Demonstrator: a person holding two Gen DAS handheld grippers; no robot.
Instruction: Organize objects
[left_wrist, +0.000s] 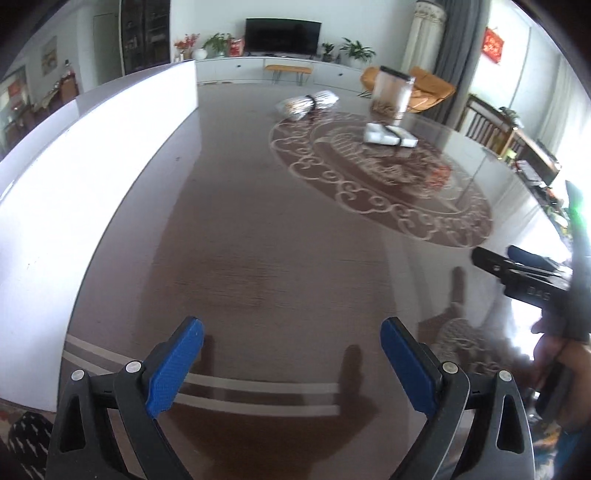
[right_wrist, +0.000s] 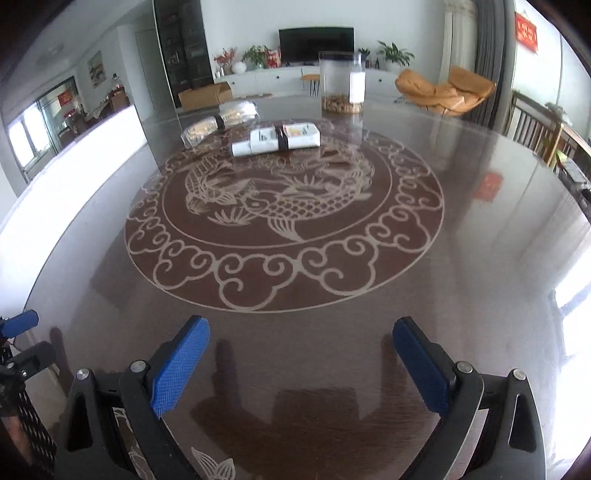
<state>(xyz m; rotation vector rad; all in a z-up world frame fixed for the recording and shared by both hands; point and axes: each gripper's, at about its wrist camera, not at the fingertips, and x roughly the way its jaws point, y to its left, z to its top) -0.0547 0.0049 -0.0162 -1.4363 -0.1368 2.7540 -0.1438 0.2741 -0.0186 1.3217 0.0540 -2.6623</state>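
Nearest the left wrist camera, the left gripper (left_wrist: 291, 363) hangs over the glossy dark table (left_wrist: 258, 240) with its blue pads (left_wrist: 173, 369) spread wide apart and nothing between them; only their shadows fall on the wood below. At the right edge of that view the right gripper (left_wrist: 495, 258) juts in, with a hand (left_wrist: 569, 362) on its handle. In the right wrist view the right gripper (right_wrist: 301, 363) likewise stands with its jaws wide apart and empty above the near edge of the table, and a blue tip of the left gripper (right_wrist: 20, 323) shows at the far left. Further out, the middle of the table carries a pale round inlay (right_wrist: 284, 218) of a fish ringed by cloud scrolls. Beyond the inlay's far rim lies a white wrapped packet (right_wrist: 277, 140) bound by a dark band, well apart from both grippers. Just behind it to the left lies a clear bag bundle (right_wrist: 218, 123), also banded. Behind the packet to the right stands an upright clear jar (right_wrist: 341, 81) with brownish pieces in its bottom. Past the table are a low white cabinet (right_wrist: 280, 79) with a dark television (right_wrist: 316, 42) and an orange chair (right_wrist: 443, 92).
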